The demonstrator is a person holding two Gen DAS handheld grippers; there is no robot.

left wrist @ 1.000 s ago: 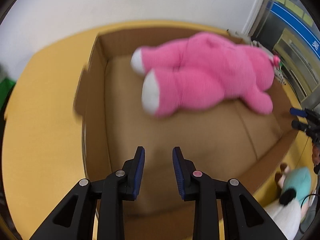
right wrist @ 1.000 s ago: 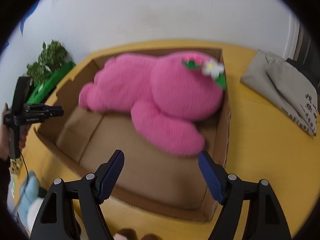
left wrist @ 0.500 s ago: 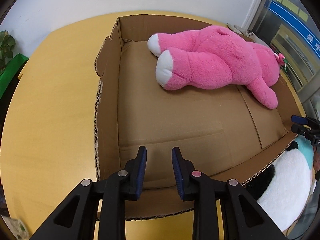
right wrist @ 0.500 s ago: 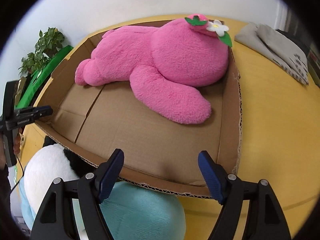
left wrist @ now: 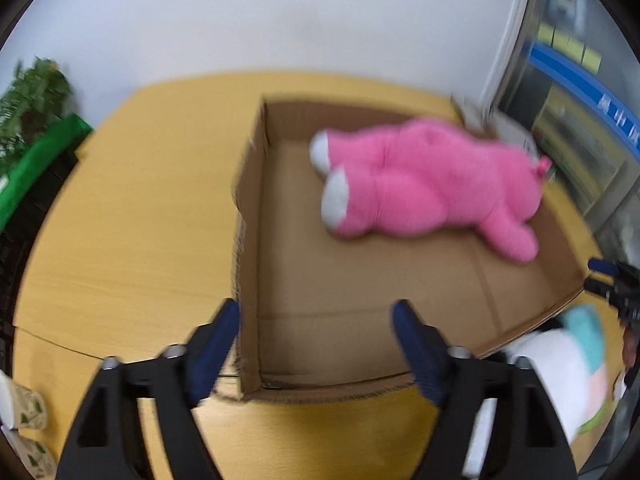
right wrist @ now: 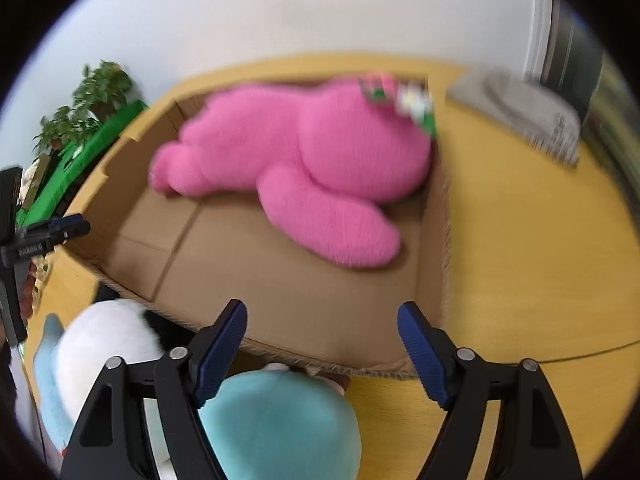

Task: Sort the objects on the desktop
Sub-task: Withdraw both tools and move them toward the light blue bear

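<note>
Gaping wide and empty, the left tongs (left wrist: 316, 332) and right tongs (right wrist: 322, 334) hover at the near wall of the cardboard box (right wrist: 288, 292). A pink plush toy (right wrist: 304, 160) lies inside; a white-and-teal plush toy (right wrist: 276, 420) rests on the yellow tabletop (right wrist: 528, 248) against that wall, a folded grey cloth (right wrist: 520, 116) farther off.

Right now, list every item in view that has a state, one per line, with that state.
Left gripper: fingers open wide, holding nothing.
Right gripper: fingers open, holding nothing.
Cardboard box: open-topped, on the table.
Pink plush toy: lying inside the box.
White and blue plush toy: outside the box, against its near wall.
Grey folded cloth: on the table, outside the box.
</note>
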